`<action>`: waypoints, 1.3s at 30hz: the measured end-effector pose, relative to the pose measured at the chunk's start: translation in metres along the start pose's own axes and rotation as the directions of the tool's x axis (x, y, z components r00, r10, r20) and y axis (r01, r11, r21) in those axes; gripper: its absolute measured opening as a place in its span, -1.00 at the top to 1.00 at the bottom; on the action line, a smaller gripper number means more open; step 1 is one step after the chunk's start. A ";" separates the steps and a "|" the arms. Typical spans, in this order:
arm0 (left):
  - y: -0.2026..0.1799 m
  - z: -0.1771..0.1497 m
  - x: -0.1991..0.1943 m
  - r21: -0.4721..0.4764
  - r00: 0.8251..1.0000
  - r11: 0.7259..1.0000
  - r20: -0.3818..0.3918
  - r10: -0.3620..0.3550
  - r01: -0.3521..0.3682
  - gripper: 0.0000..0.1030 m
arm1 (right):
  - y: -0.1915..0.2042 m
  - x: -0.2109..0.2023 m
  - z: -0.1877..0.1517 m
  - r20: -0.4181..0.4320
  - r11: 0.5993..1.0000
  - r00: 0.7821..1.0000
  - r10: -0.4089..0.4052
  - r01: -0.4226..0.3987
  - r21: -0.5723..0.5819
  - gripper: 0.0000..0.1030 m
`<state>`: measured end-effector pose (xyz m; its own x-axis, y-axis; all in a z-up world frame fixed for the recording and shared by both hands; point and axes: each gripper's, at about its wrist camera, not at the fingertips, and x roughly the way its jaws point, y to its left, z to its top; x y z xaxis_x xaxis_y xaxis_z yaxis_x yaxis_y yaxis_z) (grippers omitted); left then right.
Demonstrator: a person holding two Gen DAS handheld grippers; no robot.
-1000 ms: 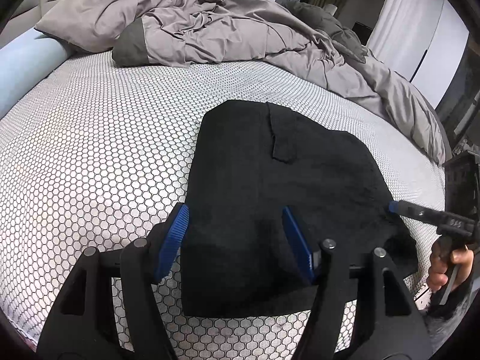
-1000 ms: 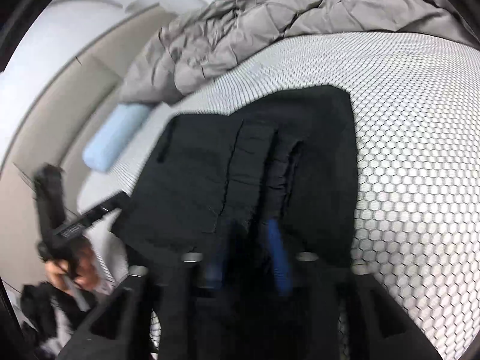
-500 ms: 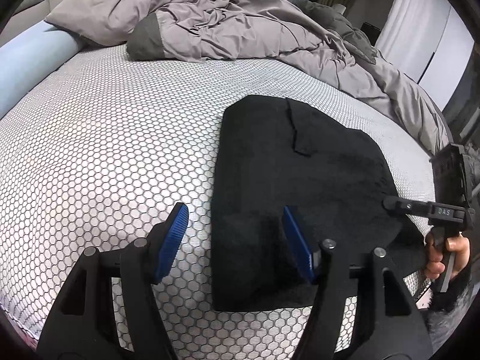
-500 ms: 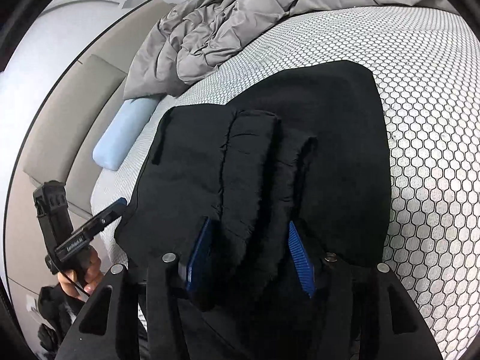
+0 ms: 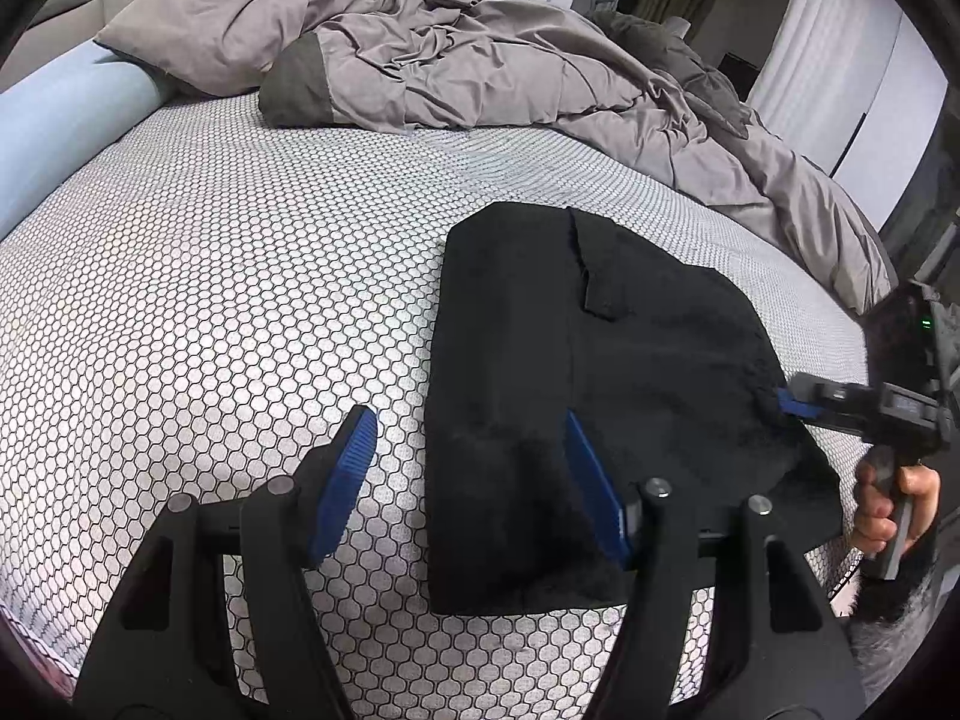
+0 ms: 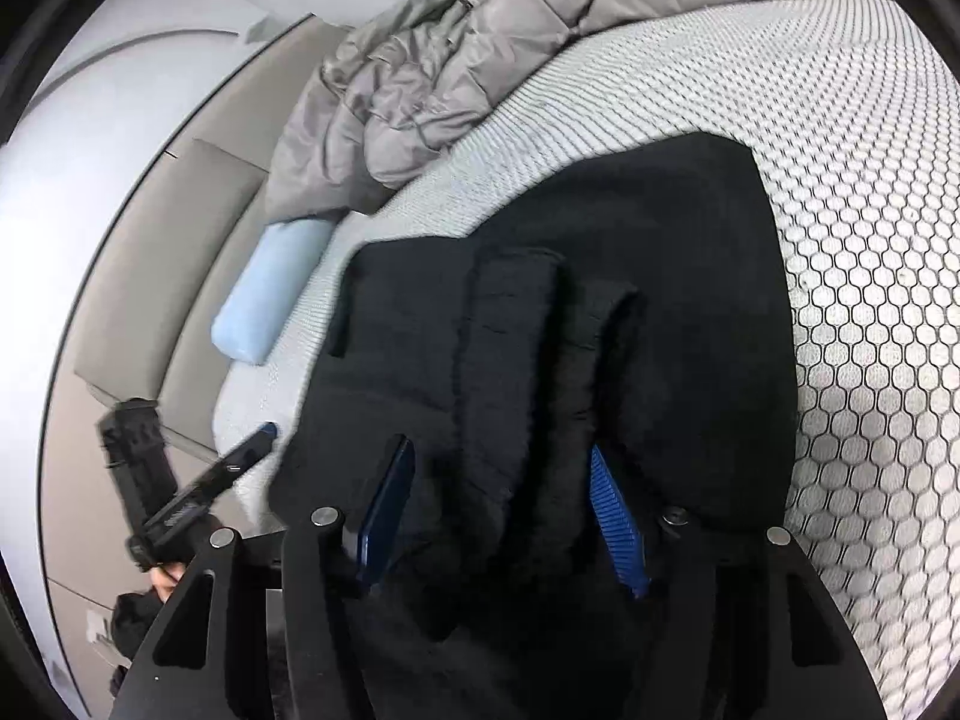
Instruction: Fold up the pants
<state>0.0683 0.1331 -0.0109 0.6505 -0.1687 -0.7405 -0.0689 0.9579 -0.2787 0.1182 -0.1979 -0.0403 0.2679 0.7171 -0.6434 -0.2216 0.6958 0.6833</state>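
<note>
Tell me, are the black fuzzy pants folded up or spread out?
Folded: the black fuzzy pants lie as a compact layered rectangle on the honeycomb-patterned mattress.

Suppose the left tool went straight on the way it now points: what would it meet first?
Probably the black pants. The left tool is open, its right finger over their near left edge and its left finger over the honeycomb bed cover; depth is unclear.

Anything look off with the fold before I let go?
The folded black pants aren't flat at the near end: the waistband stands in two raised ridges between the right gripper and its open jaws. The far edges look square.
</note>
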 end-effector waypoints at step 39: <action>0.002 0.004 0.013 -0.018 0.998 1.000 -0.061 -0.001 0.000 -0.21 | 0.012 -0.007 -0.058 -0.067 0.996 0.993 -0.092 0.091 -0.018 0.64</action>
<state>0.0792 0.1341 -0.0187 0.6029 -0.1835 -0.7764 -0.0823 0.9537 -0.2893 0.0594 -0.1925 -0.0471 0.2241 0.6509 -0.7254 -0.2132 0.7590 0.6152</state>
